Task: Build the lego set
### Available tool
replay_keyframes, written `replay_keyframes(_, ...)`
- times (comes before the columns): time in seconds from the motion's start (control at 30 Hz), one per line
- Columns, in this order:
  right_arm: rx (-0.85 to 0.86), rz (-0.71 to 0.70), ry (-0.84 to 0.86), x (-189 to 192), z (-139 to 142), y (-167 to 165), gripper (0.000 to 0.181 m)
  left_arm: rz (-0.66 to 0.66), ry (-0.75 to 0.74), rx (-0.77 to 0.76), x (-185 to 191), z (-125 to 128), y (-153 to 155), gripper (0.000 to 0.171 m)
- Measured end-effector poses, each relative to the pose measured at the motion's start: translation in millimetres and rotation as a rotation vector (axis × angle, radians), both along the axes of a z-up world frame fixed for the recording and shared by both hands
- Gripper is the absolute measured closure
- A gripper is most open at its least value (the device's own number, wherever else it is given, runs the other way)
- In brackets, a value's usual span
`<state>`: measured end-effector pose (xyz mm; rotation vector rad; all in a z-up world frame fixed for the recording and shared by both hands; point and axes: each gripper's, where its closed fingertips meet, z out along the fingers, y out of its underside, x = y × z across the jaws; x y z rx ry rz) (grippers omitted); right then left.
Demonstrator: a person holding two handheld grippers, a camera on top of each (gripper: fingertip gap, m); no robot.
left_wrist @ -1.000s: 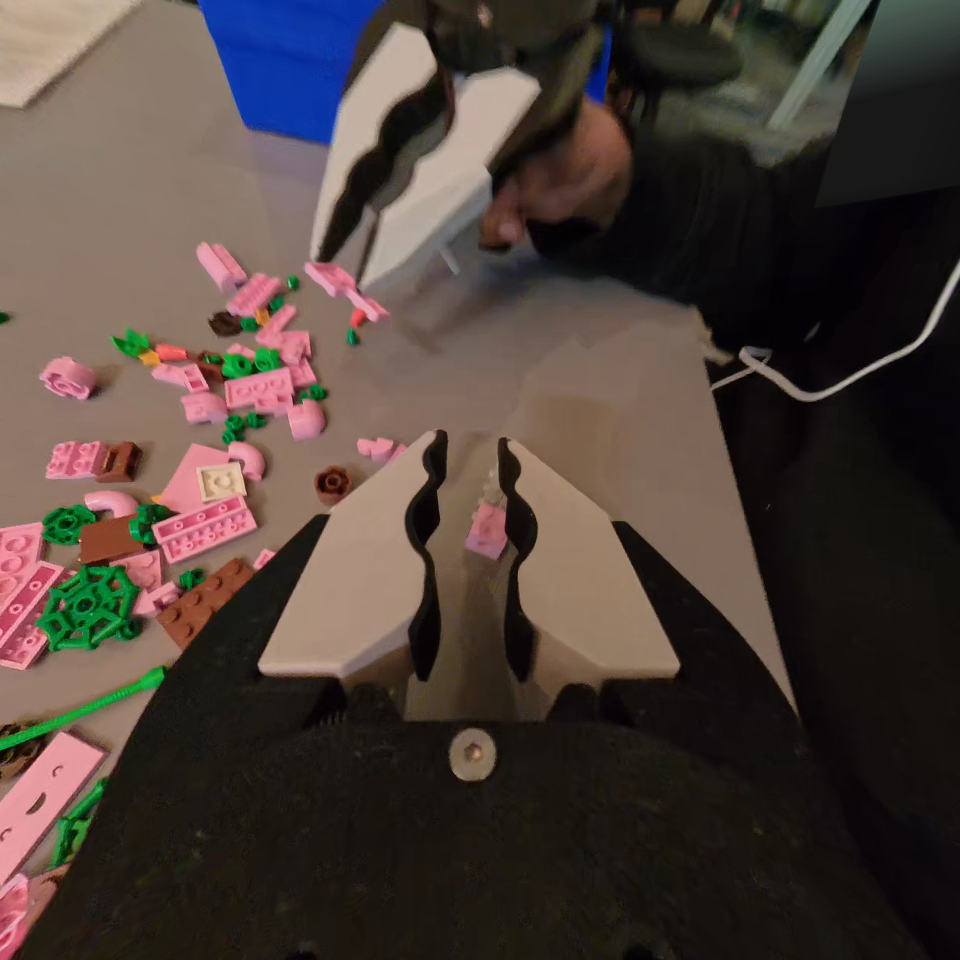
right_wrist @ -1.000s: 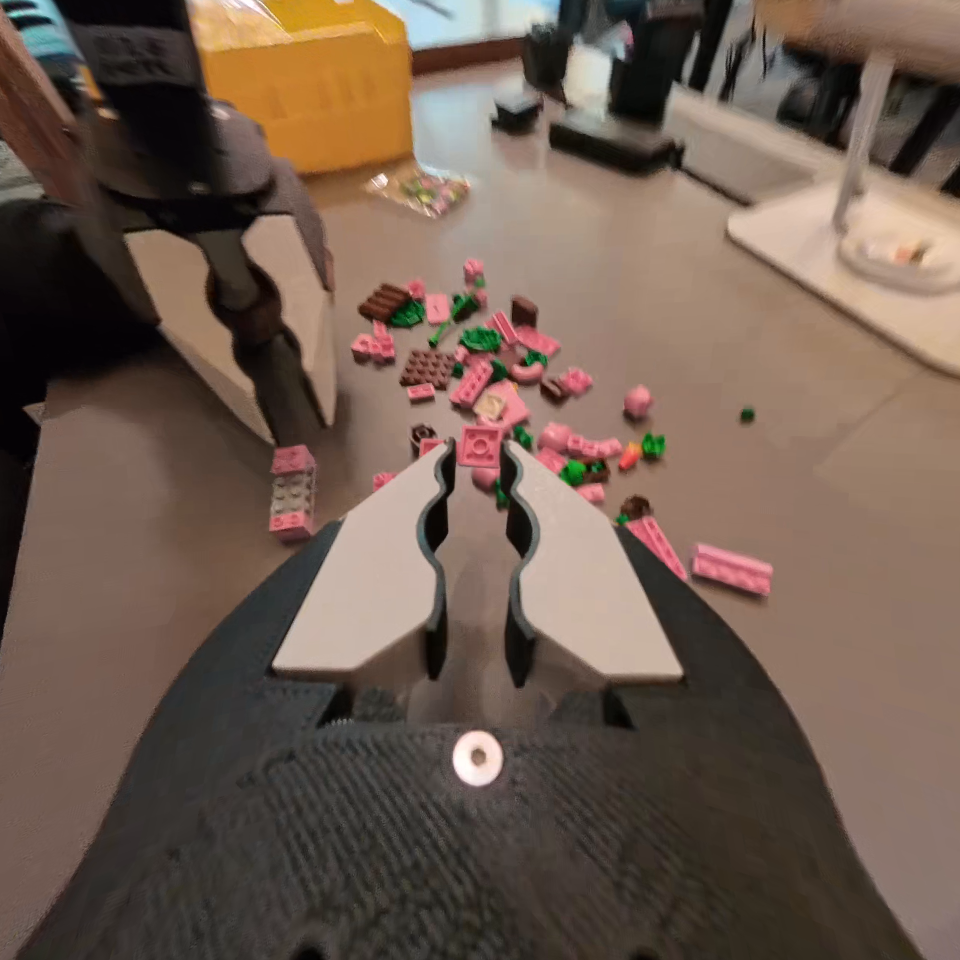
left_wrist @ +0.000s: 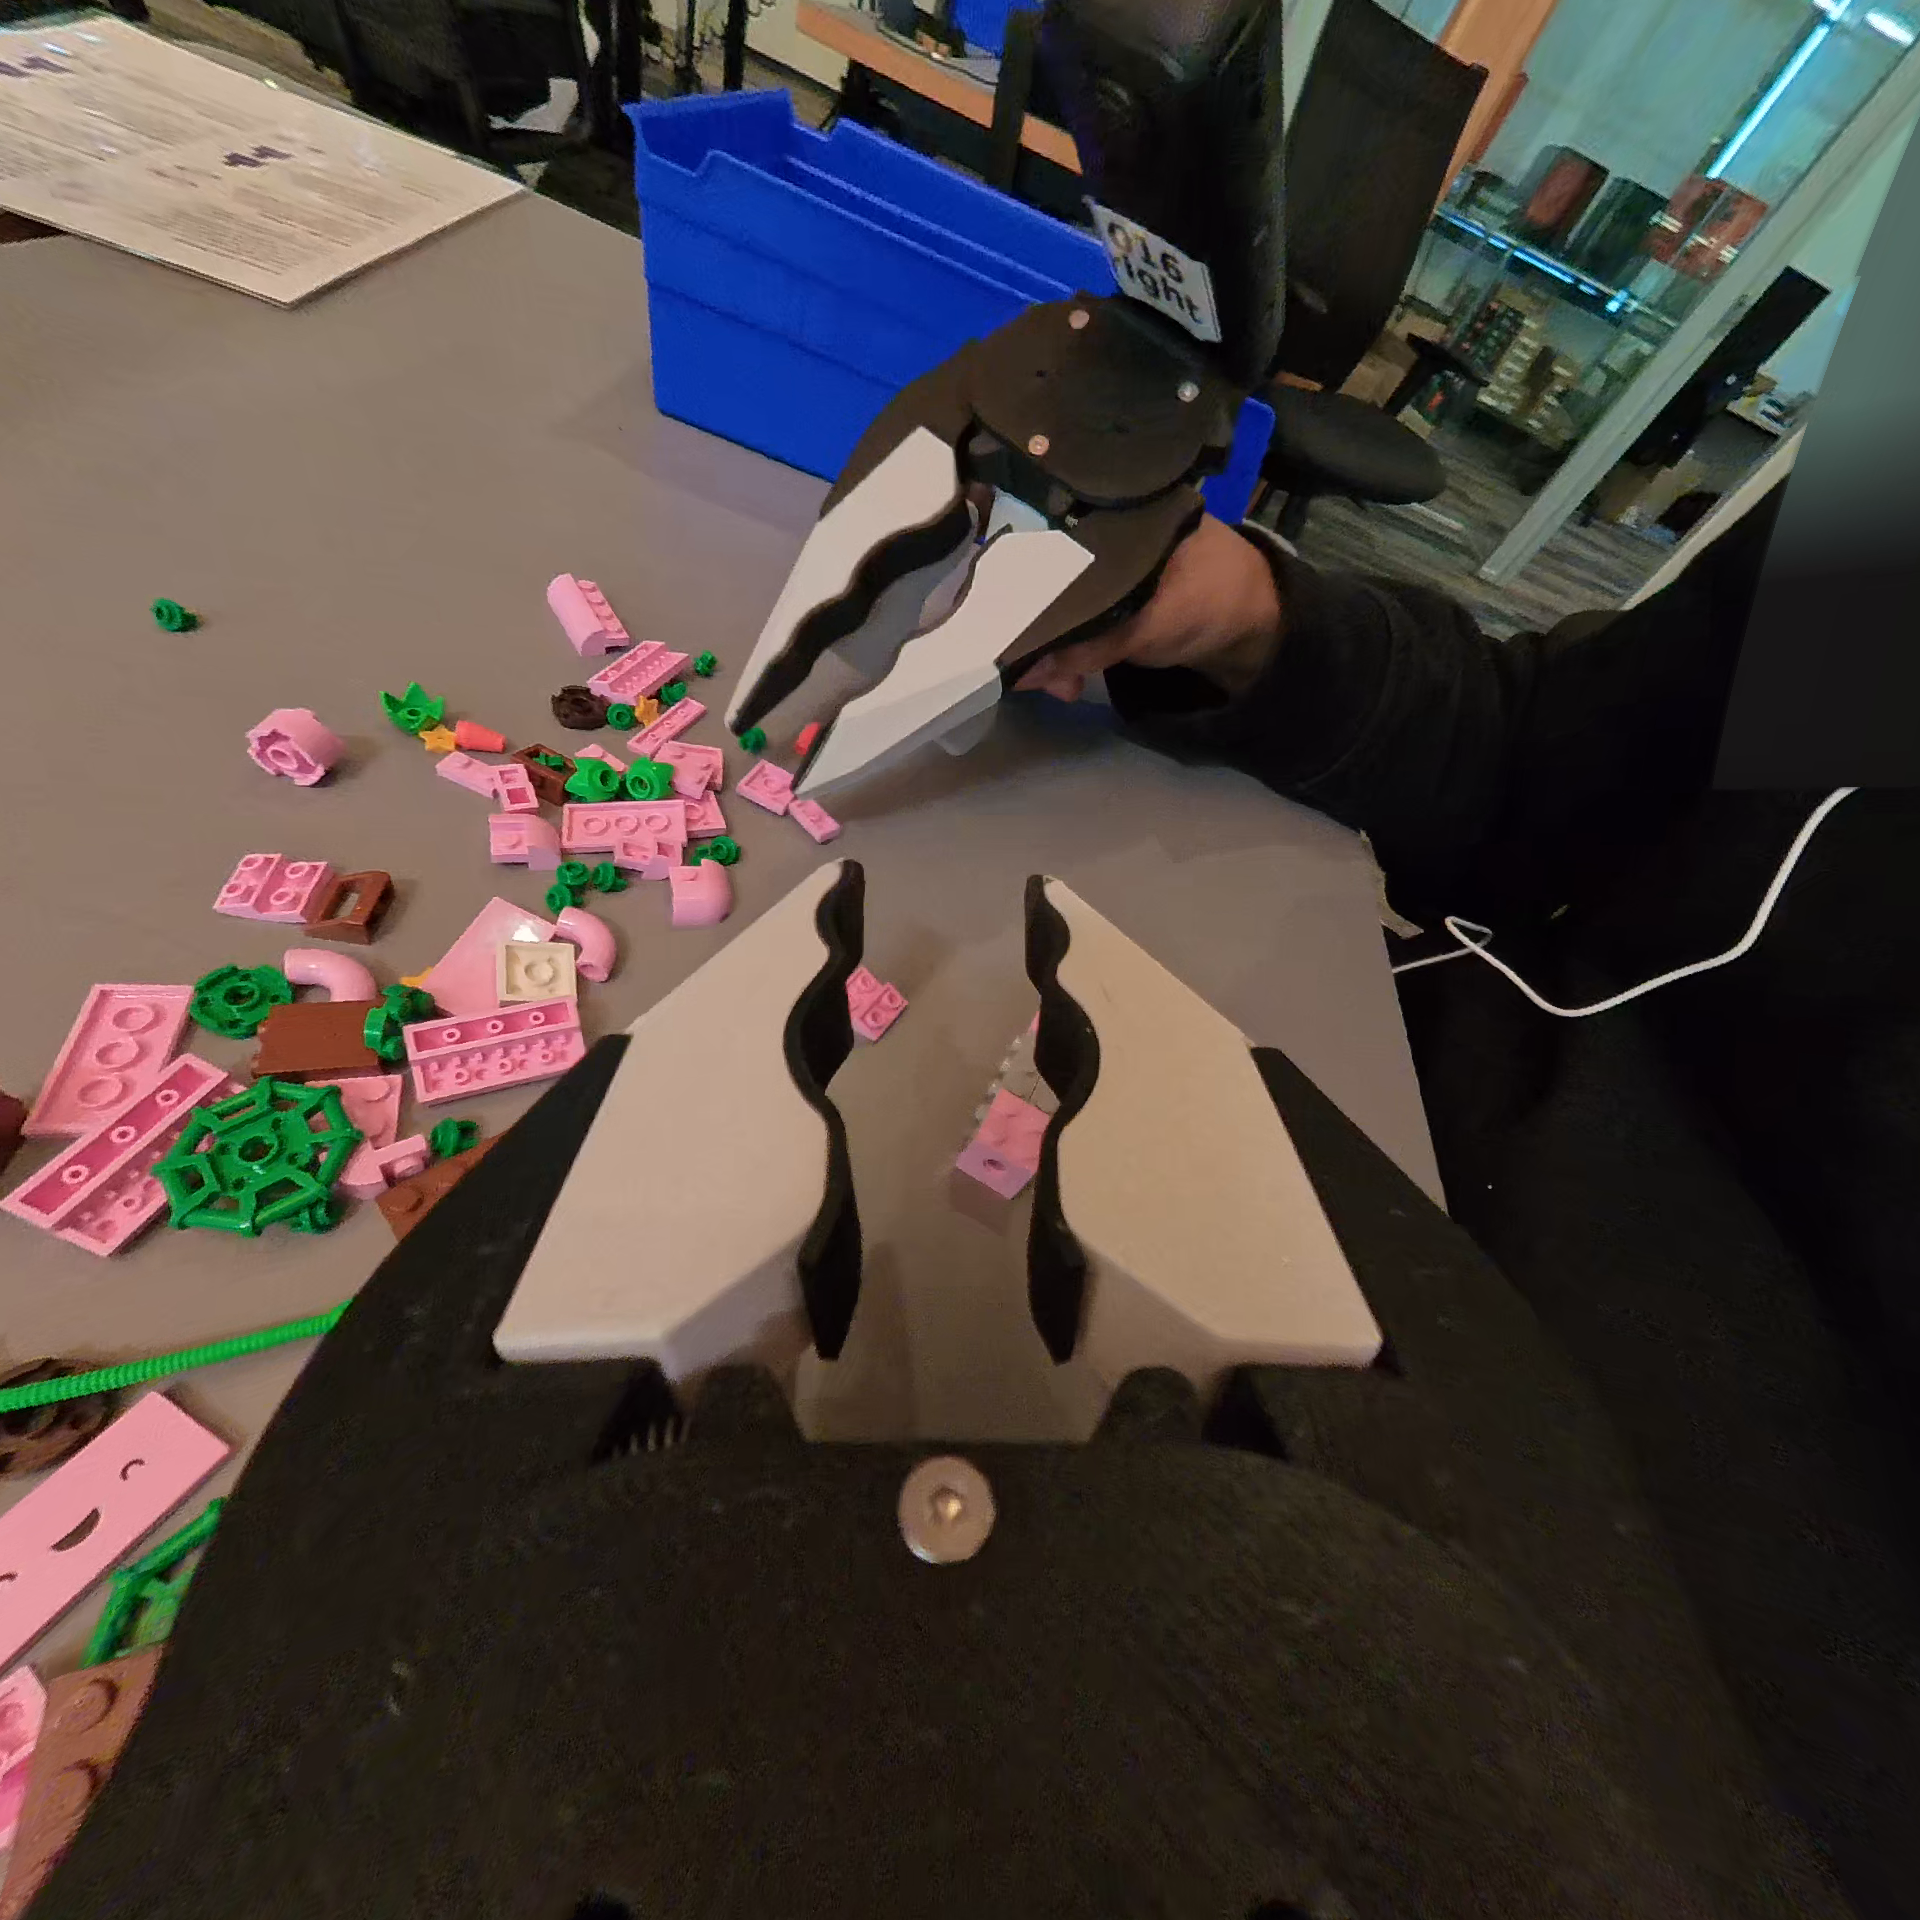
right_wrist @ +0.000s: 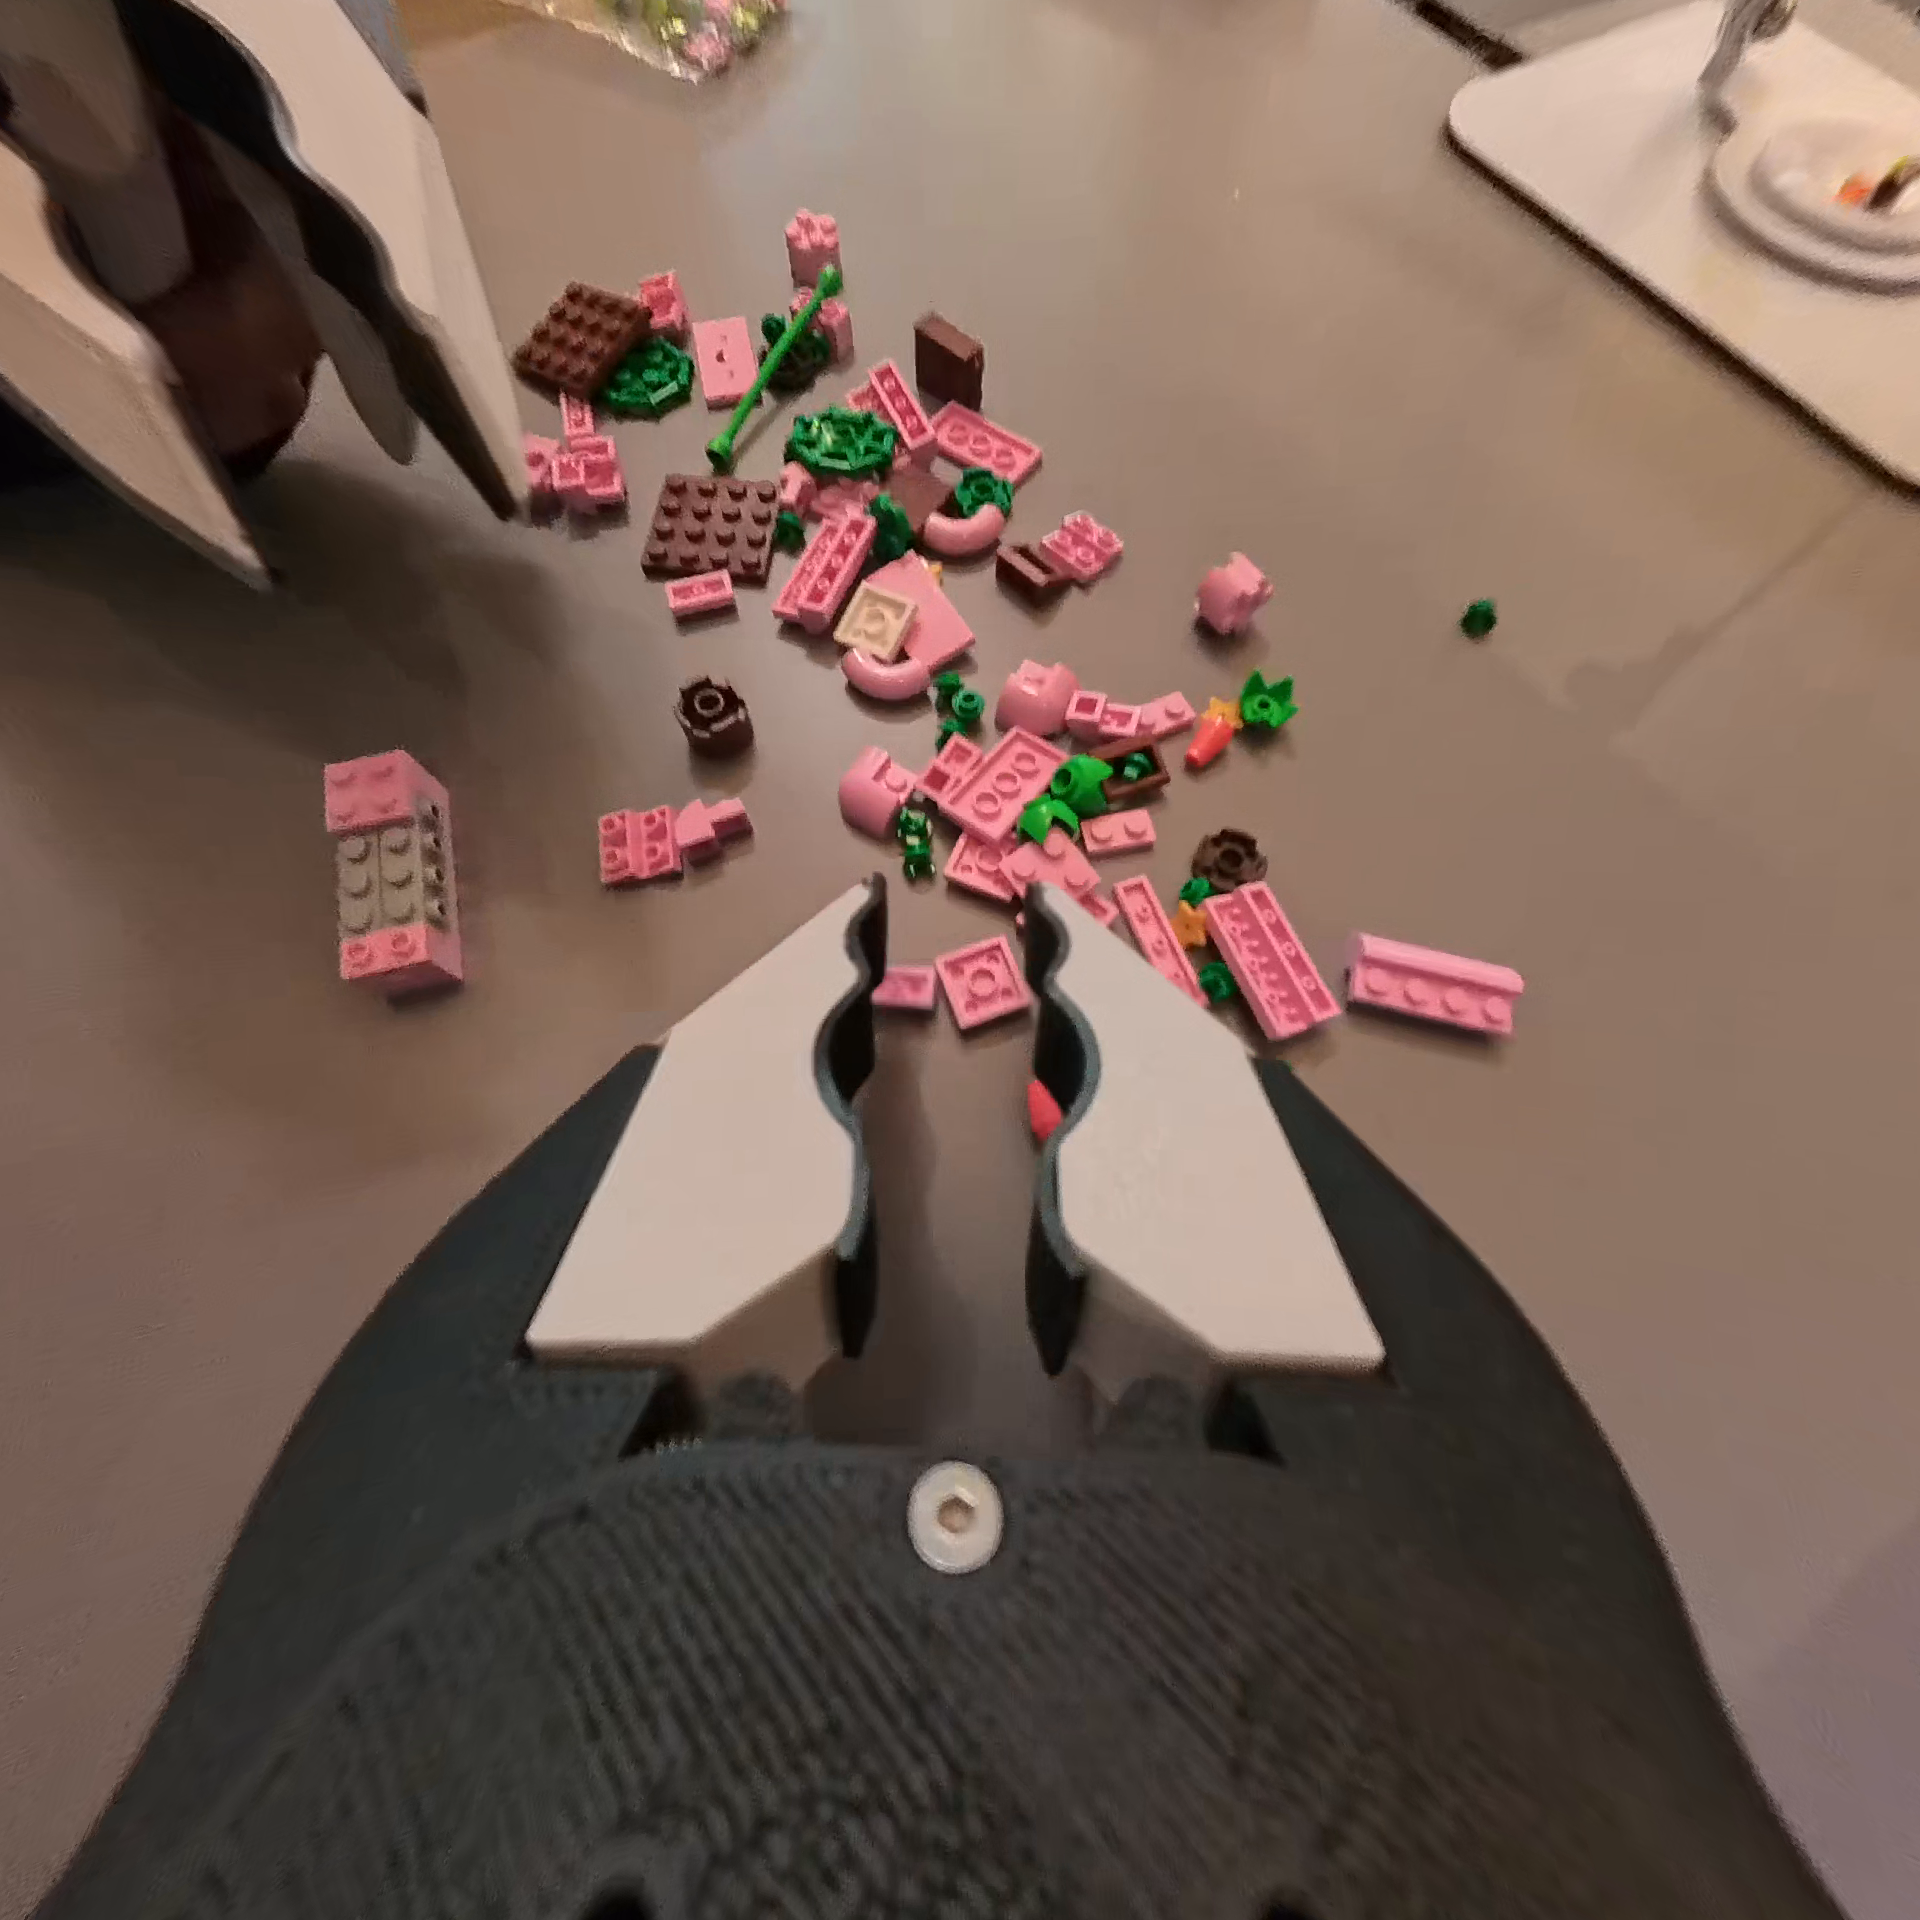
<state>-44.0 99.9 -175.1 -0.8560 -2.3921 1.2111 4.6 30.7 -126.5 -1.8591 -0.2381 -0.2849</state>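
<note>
While both grippers wait above the grey table (right_wrist: 312,1195):
Built block (right_wrist: 393,871): one pink-and-grey stack, lying alone left of the loose pile.
Brown square plates (right_wrist: 713,526): two.
Left gripper (left_wrist: 943,883): fingers apart, holding nothing.
Right gripper (right_wrist: 954,896): fingers apart, empty, just above the pink pieces.
</note>
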Motion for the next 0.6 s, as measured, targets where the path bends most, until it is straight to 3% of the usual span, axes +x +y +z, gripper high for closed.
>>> replay_keyframes(0.07, -0.004, -0.002, -0.014, -1, -4, -3, 0.162, 0.007, -0.006, 0.015, -2, 3, -1, 0.142)
replay_keyframes(0.17, 0.05, -0.047, -0.035, -6, -16, 7, 0.157, 0.013, -0.013, 0.028, -3, 5, -2, 0.142)
replay_keyframes(0.3, -0.013, -0.124, -0.034, -17, -9, 18, 0.152, 0.03, 0.007, -0.008, -6, -1, -1, 0.141)
replay_keyframes(0.43, 0.023, -0.128, -0.083, -18, -19, 17, 0.15, 0.024, 0.037, -0.042, -3, -7, 1, 0.14)
replay_keyframes(0.6, 0.07, -0.106, -0.048, -18, -20, 12, 0.163, 0.023, 0.046, -0.05, -3, -8, 1, 0.14)
